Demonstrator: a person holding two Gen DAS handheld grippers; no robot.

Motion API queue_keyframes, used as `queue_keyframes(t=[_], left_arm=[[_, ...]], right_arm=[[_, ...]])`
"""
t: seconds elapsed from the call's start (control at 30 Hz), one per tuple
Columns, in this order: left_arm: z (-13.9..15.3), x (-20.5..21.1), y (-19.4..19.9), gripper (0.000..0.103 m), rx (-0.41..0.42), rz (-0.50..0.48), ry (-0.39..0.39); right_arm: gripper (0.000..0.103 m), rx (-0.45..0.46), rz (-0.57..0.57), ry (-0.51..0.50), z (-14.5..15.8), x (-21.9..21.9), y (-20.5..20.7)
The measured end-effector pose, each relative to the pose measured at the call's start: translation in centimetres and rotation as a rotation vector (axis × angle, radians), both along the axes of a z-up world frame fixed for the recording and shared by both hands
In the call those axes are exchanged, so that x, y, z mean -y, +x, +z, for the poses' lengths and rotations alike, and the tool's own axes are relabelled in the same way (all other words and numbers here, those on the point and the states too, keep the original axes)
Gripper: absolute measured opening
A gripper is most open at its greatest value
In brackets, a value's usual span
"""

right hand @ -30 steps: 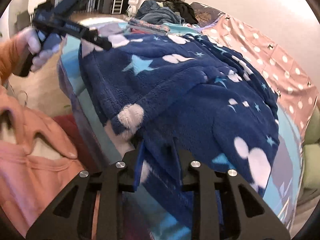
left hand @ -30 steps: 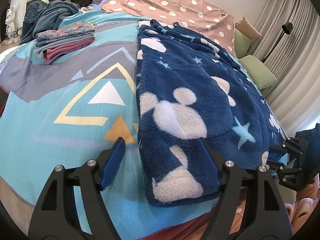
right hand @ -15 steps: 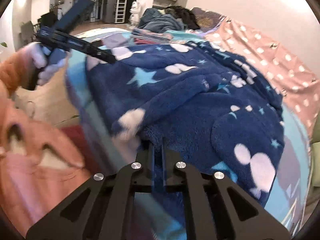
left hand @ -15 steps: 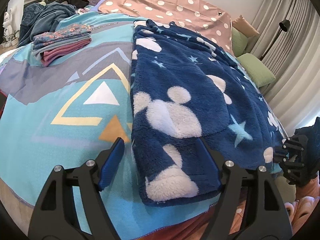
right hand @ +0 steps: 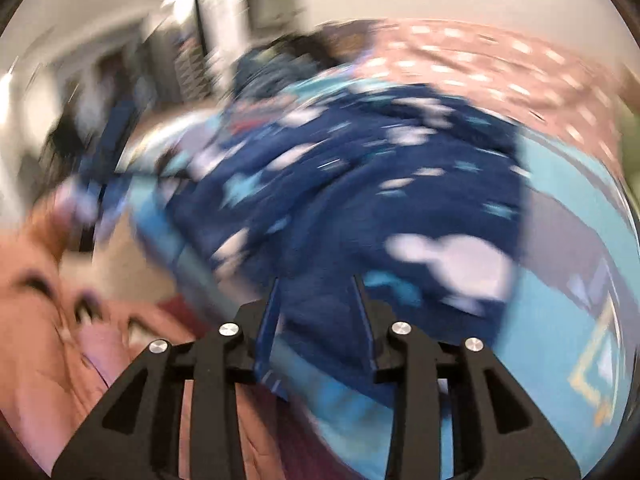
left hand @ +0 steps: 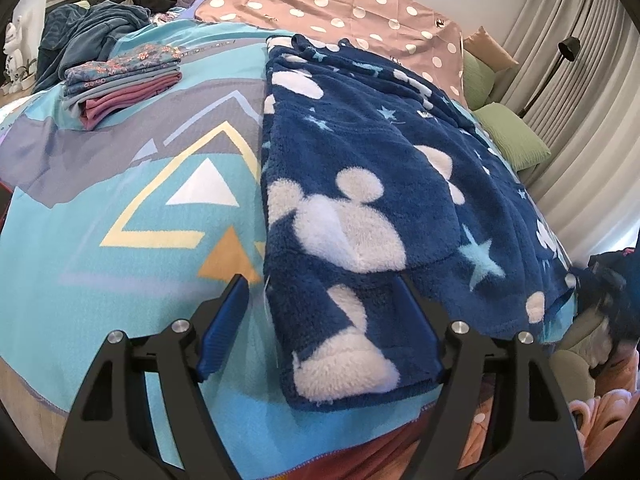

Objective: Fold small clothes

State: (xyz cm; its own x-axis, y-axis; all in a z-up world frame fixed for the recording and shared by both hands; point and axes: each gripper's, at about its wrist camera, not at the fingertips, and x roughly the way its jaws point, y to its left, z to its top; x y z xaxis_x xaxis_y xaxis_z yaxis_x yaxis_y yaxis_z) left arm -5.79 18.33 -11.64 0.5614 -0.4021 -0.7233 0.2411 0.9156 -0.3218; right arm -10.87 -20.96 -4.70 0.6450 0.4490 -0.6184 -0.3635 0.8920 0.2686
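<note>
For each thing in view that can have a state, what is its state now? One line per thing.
Blue fleece garment: spread flat on the bed, not yet folded small.
Stack of clothes: folded, piled neatly.
Dark clothes heap: unfolded, crumpled.
Left gripper: open, around the garment's near edge without pressing it.
Right gripper: jaws opening, holding nothing; view blurred.
</note>
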Motion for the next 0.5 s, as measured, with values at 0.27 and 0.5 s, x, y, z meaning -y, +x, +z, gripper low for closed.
queue_keyframes(t=[0.27,0.5], left_arm=[[-0.1,0.1,-1.2,0.075,-0.042,-0.041,-0.030],[-0.2,-0.5,-1.2,0.055,-0.052,-0.004,-0.109]], right_arm=[[0.050,-0.277,-0.241,0.388,-4.8,7.0,1.1],[0.061,-0.358,-0.222,0.480,-5.9,6.6,1.7]])
